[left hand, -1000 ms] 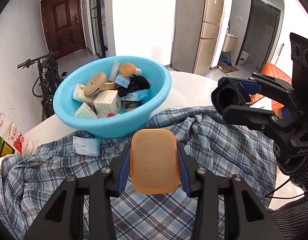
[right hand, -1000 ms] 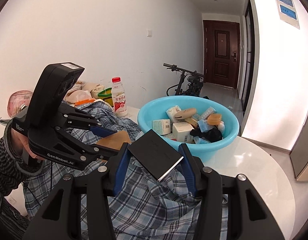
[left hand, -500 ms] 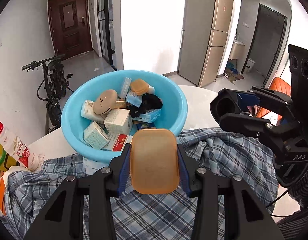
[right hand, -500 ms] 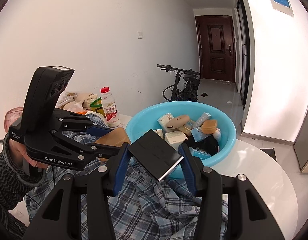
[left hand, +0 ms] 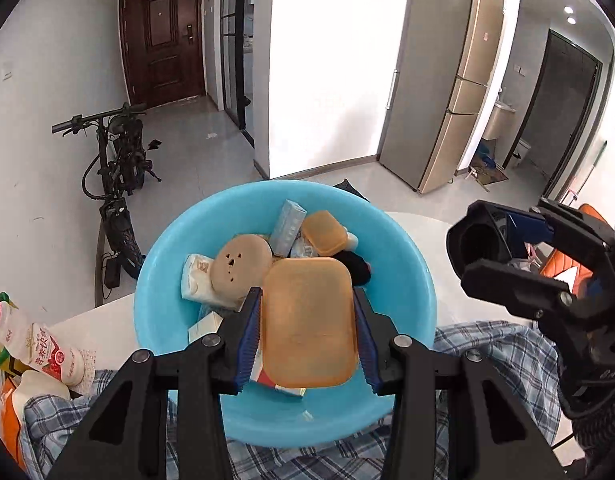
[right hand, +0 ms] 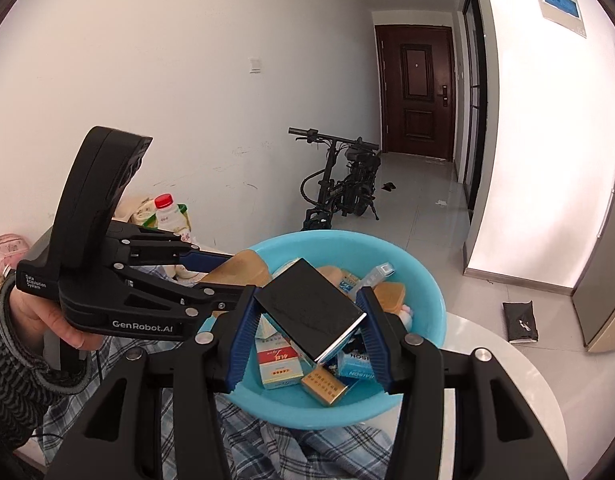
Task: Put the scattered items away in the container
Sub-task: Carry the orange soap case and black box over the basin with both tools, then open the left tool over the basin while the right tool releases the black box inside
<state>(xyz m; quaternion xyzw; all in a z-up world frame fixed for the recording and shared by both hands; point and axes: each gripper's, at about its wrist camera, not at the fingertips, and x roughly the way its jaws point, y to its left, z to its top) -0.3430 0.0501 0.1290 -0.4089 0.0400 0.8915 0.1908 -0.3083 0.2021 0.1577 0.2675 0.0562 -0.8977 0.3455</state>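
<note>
A light blue basin (left hand: pixel 407 280) (right hand: pixel 431 308) sits on a white table and holds several small boxes, a round tan case and packets. My left gripper (left hand: pixel 307 322) is shut on a flat orange-tan case (left hand: pixel 307 320) and holds it over the basin's near side. My right gripper (right hand: pixel 309 312) is shut on a flat black box (right hand: pixel 307 310) with a silver edge, held tilted above the basin. The left gripper also shows in the right wrist view (right hand: pixel 227 264), and the right gripper in the left wrist view (left hand: pixel 479 240), right of the basin.
A blue plaid cloth (left hand: pixel 487 344) (right hand: pixel 315 452) covers the table in front of the basin. A milk bottle (left hand: pixel 31 340) and cartons stand at the left. A bicycle (left hand: pixel 115 184) leans on the wall behind. A black pouch (right hand: pixel 519 322) lies on the floor.
Both grippers have risen and moved forward with their items, from above the plaid cloth to above the basin. Both grips are unchanged.
</note>
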